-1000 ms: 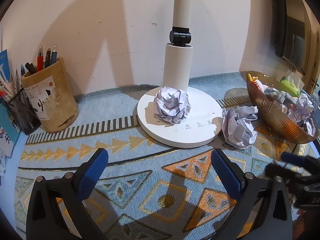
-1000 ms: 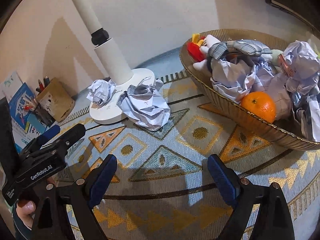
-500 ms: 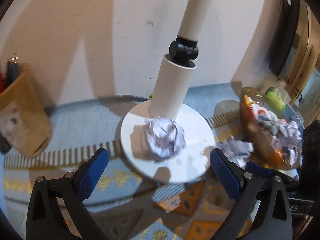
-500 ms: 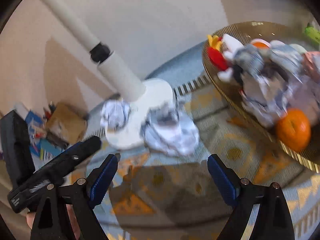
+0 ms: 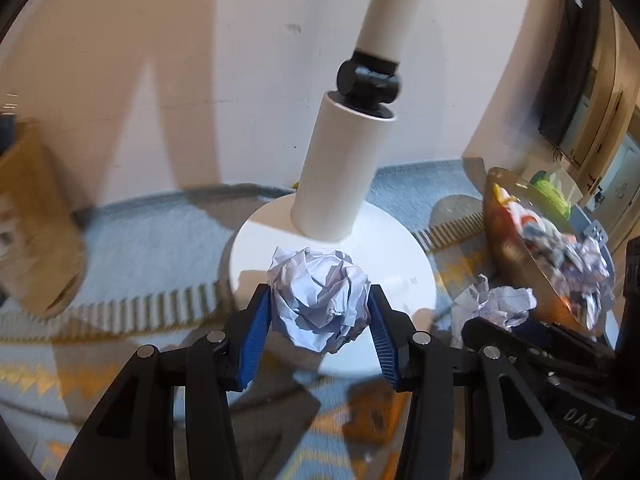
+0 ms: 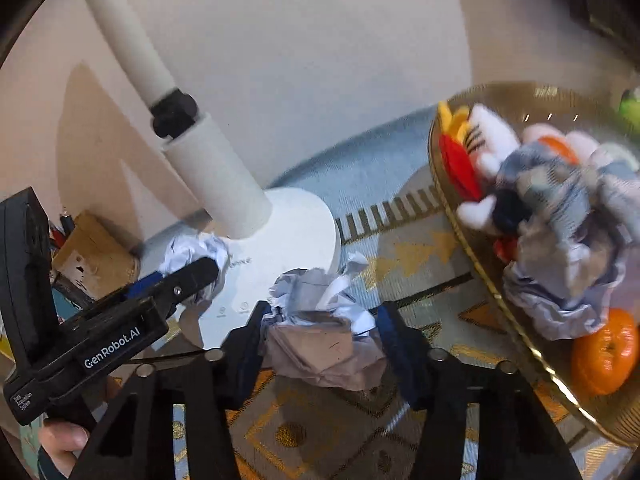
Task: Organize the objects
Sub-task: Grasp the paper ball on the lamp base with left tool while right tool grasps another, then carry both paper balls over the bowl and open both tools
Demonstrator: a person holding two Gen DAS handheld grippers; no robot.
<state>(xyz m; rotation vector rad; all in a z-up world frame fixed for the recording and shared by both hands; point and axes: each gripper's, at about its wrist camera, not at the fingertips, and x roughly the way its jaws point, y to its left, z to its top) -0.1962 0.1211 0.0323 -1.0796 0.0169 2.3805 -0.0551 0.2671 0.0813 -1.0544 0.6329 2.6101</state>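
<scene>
both tools advanced, left tool [image 5: 318,334] closing on paper ball [image 5: 320,300], right tool [image 6: 320,344] closing on paper wad [image 6: 320,332]

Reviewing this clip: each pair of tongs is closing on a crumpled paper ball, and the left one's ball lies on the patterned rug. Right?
Not quite. The left tongs are closing on a paper ball that lies on the white lamp base, not on the rug, as the left wrist view shows. The right tongs are indeed closing on the other crumpled ball.

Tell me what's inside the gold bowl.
The gold bowl holds crumpled paper, an orange, a plush toy and grey fabric. A second orange thing peeks out behind; whatever lies beneath the pile is covered.
</scene>
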